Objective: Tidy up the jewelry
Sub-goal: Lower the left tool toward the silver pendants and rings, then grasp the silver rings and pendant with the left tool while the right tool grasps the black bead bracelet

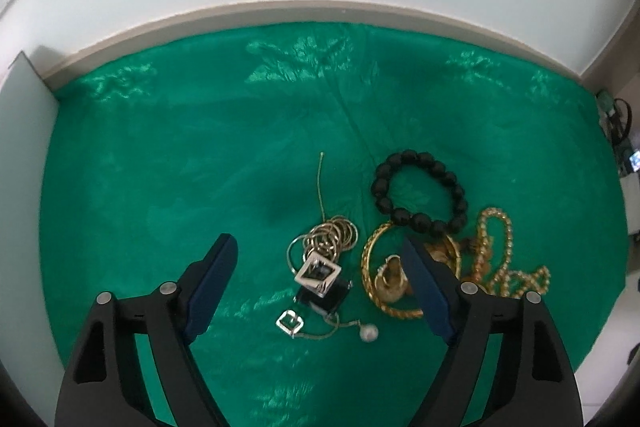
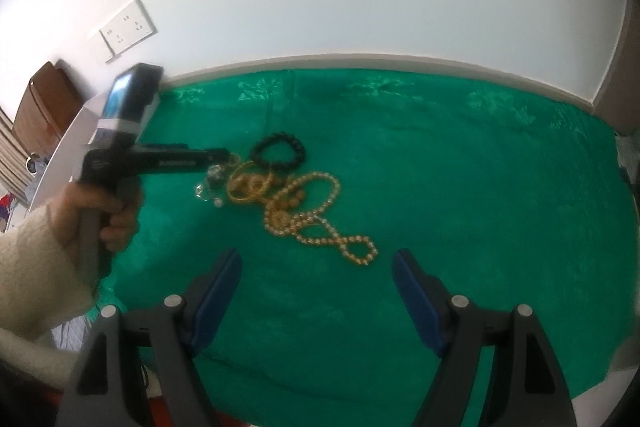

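Note:
A heap of jewelry lies on a green cloth [image 1: 160,167]. It holds a black bead bracelet [image 1: 420,191], a bunch of thin gold rings [image 1: 334,235], a silver square pendant [image 1: 318,273], a pearl on a fine chain [image 1: 369,333], a gold bangle [image 1: 370,267] and a gold bead necklace [image 1: 496,251]. My left gripper [image 1: 317,241] hangs open just above the rings and pendant, its fingers either side of them and gripping nothing. In the right wrist view the gold bead necklace [image 2: 316,215] lies ahead of my open right gripper [image 2: 318,253], which is empty.
A hand [image 2: 104,211] in a cream sleeve holds the left gripper [image 2: 226,158] over the heap's left side. A white board [image 1: 24,131] stands at the cloth's left edge. A white wall with a socket [image 2: 128,29] runs behind. Green cloth surrounds the heap.

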The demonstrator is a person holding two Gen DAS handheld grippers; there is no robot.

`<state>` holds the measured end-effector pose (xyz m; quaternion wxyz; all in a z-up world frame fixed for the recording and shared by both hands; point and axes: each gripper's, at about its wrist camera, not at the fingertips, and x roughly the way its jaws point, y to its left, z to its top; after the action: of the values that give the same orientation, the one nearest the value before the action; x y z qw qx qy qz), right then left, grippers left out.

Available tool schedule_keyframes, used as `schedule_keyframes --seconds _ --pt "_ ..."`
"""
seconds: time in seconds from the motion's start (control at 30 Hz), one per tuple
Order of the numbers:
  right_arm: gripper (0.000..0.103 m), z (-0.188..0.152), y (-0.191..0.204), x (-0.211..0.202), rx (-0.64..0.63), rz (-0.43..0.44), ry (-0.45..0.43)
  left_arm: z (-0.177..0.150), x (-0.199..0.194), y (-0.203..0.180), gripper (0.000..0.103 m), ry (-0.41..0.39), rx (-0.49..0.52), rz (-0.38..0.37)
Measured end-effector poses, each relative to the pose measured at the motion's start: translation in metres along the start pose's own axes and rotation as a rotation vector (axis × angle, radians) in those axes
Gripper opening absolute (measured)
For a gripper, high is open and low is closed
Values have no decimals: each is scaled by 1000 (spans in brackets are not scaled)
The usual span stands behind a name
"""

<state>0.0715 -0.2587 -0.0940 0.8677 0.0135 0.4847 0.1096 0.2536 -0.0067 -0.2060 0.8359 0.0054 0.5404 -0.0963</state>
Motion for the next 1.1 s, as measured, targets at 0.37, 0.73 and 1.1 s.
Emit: schedule_keyframes --seconds 0.37,0.73,1.1 --pt "79 45 13 38 -114 33 -8 3 21 -7 24 29 20 -12" --pt "55 79 60 131 -259 226 141 -14 -12 38 14 7 -102 -64" --pt "27 100 87 199 -353 222 258 -27 -30 51 14 5 -143 -39"
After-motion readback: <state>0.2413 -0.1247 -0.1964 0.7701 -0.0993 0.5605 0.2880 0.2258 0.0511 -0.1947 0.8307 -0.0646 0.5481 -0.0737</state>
